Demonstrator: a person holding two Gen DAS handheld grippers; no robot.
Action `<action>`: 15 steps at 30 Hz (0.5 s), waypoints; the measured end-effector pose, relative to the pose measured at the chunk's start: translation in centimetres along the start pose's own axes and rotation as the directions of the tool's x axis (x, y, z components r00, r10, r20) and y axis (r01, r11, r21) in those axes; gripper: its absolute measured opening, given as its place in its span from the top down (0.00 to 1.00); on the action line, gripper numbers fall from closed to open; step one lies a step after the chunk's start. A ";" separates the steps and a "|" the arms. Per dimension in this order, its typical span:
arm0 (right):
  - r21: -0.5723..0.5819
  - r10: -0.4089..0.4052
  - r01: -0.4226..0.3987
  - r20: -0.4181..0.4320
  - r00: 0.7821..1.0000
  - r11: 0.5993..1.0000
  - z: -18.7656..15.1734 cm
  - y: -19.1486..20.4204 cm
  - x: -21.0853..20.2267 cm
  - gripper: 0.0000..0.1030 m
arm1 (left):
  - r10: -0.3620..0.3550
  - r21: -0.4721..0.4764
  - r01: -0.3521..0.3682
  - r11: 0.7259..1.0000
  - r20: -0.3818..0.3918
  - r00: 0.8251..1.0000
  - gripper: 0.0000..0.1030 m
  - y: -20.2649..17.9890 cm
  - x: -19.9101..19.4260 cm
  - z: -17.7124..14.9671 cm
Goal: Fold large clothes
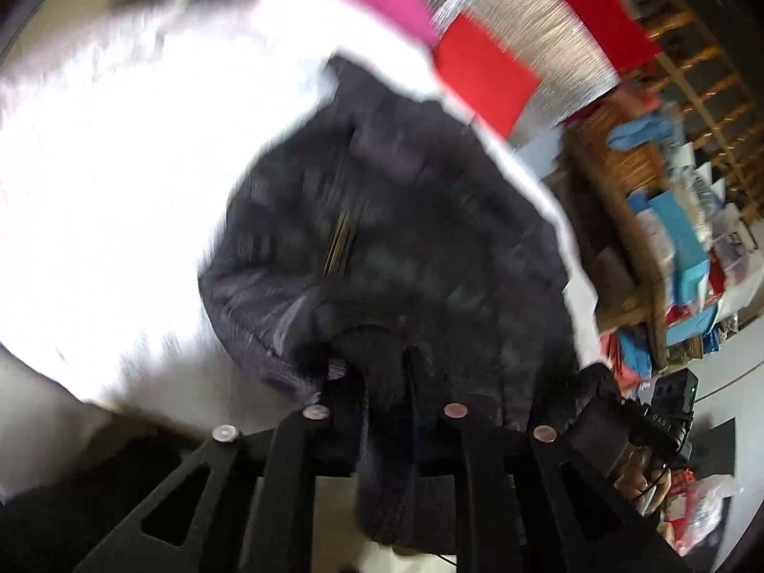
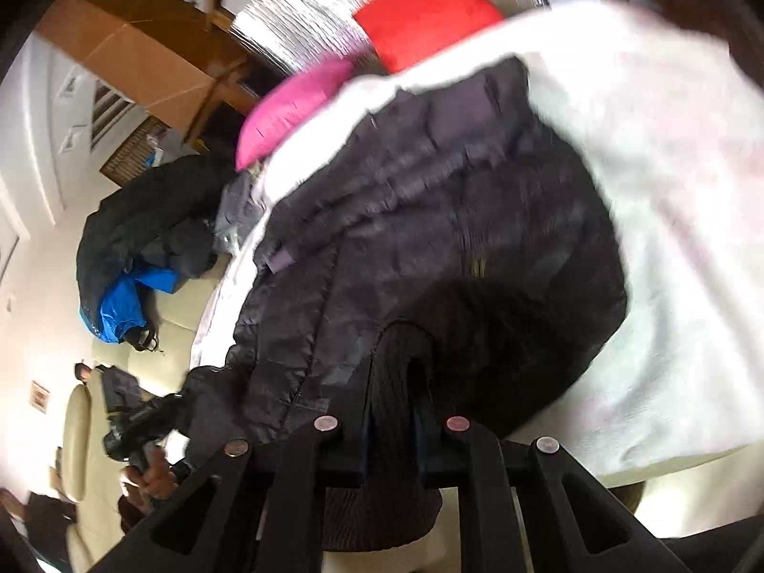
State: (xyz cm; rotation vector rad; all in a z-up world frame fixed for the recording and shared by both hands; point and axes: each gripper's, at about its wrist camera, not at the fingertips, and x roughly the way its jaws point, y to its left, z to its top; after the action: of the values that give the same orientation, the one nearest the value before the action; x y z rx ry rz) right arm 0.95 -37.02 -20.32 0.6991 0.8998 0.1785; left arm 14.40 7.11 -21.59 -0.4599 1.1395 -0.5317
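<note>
A dark puffy jacket (image 1: 382, 238) lies bunched on a white sheet (image 1: 119, 191), its zipper running up the middle. My left gripper (image 1: 372, 363) is shut on the jacket's dark ribbed hem, which hangs down between the fingers. In the right wrist view the same jacket (image 2: 429, 238) spreads over the sheet (image 2: 668, 238), and my right gripper (image 2: 396, 382) is shut on another part of the ribbed knit hem. Each gripper shows in the other's view, held by a hand: the right gripper (image 1: 635, 429) at lower right, the left gripper (image 2: 138, 425) at lower left.
A pink pillow (image 2: 291, 105) and a red pillow (image 2: 425, 14) lie at the far end of the sheet. A heap of dark and blue clothes (image 2: 143, 238) sits on a cream sofa to the left. Cluttered wooden shelves (image 1: 668, 238) stand at right.
</note>
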 end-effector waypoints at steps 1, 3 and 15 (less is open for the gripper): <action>0.014 0.001 -0.001 -0.021 1.000 1.000 0.1 -0.2 1.2 0.85 | 0.006 -0.010 -0.007 1.000 -0.025 1.000 0.75 0.2 0.7 -0.3; 0.031 0.007 -0.005 -0.062 0.998 1.000 -1.0 -0.7 1.9 0.80 | 0.017 -0.020 -0.018 1.000 -0.053 0.998 0.62 1.1 0.6 -1.1; -0.056 -0.126 0.120 -0.124 0.984 0.991 -3.1 -1.1 2.5 0.78 | 0.180 0.068 -0.172 0.983 -0.143 0.973 0.84 1.2 1.9 -2.3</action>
State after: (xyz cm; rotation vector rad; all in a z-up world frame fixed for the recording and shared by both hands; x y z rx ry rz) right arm -0.06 -35.34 -23.94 0.5902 1.0547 0.1355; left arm 13.11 6.76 -24.50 -0.2714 1.2921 -0.4467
